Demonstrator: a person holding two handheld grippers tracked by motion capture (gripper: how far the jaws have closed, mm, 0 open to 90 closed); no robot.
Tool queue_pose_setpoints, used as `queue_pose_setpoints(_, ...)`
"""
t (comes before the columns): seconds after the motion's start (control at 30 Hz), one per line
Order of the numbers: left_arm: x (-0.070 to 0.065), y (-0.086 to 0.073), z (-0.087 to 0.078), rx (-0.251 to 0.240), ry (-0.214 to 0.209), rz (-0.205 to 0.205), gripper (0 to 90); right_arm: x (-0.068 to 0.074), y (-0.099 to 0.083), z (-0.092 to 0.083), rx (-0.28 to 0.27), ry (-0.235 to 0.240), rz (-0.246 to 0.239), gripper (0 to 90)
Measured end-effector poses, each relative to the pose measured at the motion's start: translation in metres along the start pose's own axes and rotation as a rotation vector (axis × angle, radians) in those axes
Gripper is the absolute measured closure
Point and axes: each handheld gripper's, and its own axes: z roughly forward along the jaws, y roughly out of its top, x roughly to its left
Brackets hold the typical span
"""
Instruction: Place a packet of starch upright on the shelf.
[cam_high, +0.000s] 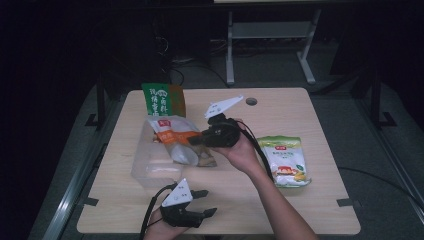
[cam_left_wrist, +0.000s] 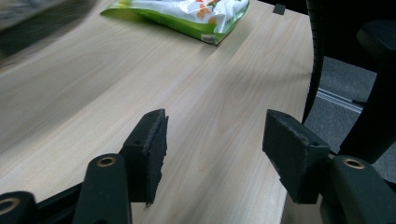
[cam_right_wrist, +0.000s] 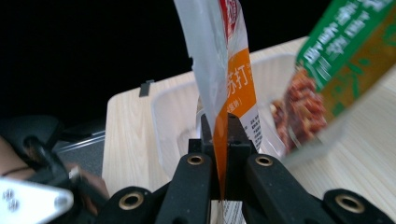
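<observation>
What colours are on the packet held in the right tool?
White and orange, with a red logo on the packet; clearest in the right gripper view.

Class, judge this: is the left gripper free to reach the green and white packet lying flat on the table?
Probably yes: the left gripper is open and empty, with bare table between it and the green and white packet.

Both grippers were matte black, each topped by a pale grey three-cornered plate. The left gripper (cam_high: 205, 202) trailed a black cable behind it; the right gripper (cam_high: 197, 140) showed brass-coloured pivot rivets (and flat rectangular pads). Forearms were bare.
</observation>
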Motion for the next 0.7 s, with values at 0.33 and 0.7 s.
queue_pose_setpoints(0.33, 0.001, 0.000, -0.002, 0.005, 0.000, 0.011, 39.2, 0.004, 0.020, 0.041, -0.001, 0.071, -0.020, 90.0)
queue_pose_setpoints(0.7, -0.001, -0.001, -0.002, 0.006, -0.008, 0.010, 39.1, 0.002, 0.026, 0.075, 0.010, 0.136, -0.015, 90.0)
